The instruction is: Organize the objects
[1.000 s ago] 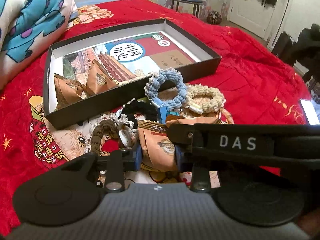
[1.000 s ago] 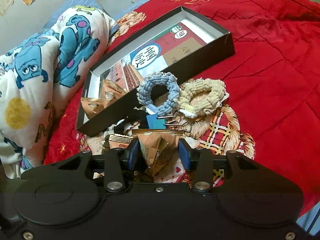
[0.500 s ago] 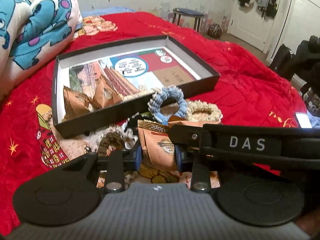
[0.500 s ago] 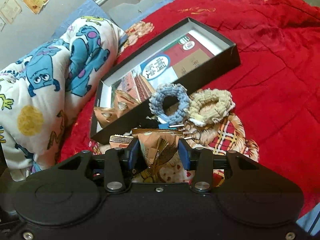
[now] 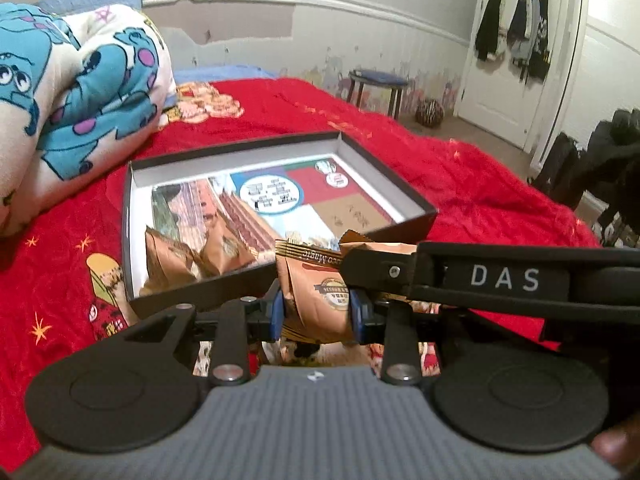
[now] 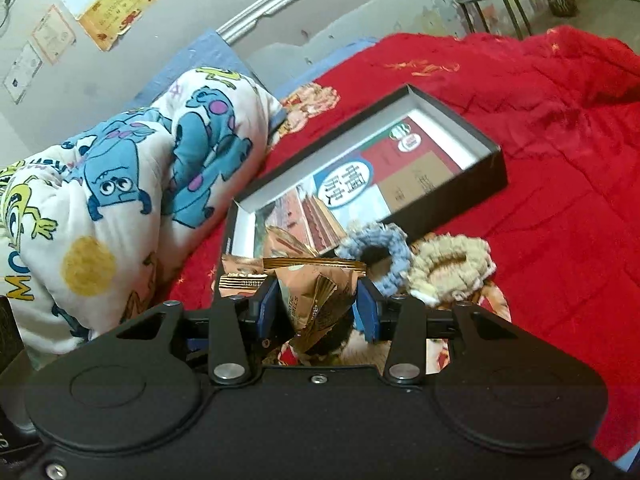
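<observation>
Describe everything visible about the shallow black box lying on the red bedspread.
The shallow black cardboard box is rectangular and open-topped, with dark outer walls and pale grey inner walls. It lies flat on the red bedspread, near the cartoon-print quilt. A printed sheet with buildings, a blue circle and red and tan panels covers its floor. Two brown snack packets rest in its near-left corner.

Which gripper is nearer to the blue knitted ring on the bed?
Right. The right gripper has the blue knitted ring just beyond its right finger; the left gripper sits beside it, farther from the ring.
</observation>
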`<state>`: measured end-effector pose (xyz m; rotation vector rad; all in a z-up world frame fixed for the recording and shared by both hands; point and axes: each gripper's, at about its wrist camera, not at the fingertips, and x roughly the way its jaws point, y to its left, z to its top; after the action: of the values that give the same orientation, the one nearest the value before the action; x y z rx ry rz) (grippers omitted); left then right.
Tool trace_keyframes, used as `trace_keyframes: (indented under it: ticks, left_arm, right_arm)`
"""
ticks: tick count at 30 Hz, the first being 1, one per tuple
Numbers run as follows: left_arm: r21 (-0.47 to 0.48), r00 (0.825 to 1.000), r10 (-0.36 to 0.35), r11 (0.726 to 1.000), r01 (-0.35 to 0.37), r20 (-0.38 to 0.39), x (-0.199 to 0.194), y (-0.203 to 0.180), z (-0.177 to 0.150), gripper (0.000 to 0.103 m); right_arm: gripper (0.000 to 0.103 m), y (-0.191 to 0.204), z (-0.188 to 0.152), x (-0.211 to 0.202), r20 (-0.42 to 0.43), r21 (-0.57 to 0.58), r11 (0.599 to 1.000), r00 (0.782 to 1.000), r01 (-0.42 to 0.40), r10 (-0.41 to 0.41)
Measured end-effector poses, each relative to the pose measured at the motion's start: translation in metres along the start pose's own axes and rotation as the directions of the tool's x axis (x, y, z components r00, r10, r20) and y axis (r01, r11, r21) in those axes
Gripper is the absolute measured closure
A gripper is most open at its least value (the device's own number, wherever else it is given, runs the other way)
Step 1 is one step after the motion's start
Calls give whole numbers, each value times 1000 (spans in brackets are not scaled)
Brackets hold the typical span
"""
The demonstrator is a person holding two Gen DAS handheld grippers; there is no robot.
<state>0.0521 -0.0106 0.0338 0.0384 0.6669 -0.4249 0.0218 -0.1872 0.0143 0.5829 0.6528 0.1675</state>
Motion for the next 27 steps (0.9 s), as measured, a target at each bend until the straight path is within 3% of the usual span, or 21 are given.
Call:
trace_keyframes:
  ticks: [10, 20, 24, 27]
  left_arm:
    - [-36, 992, -22, 999, 26, 121, -4, 6, 12, 66]
    - [-12, 982, 22, 1000, -20, 187, 15, 7, 14, 67]
    - [-37, 986, 77, 997, -73, 145, 35, 16, 12, 67]
    - [-70, 982, 76, 995, -65, 171, 45, 24, 14, 67]
  right_arm:
    - [62, 13, 23, -6, 54, -71, 997, 998, -33, 37]
    - [62, 3, 54, 14, 33, -70, 995, 997, -65, 68]
    - [62, -10, 71, 29, 61, -53, 998, 997, -41, 45]
    - [62, -20, 82, 45, 56, -39, 999, 998, -22, 24]
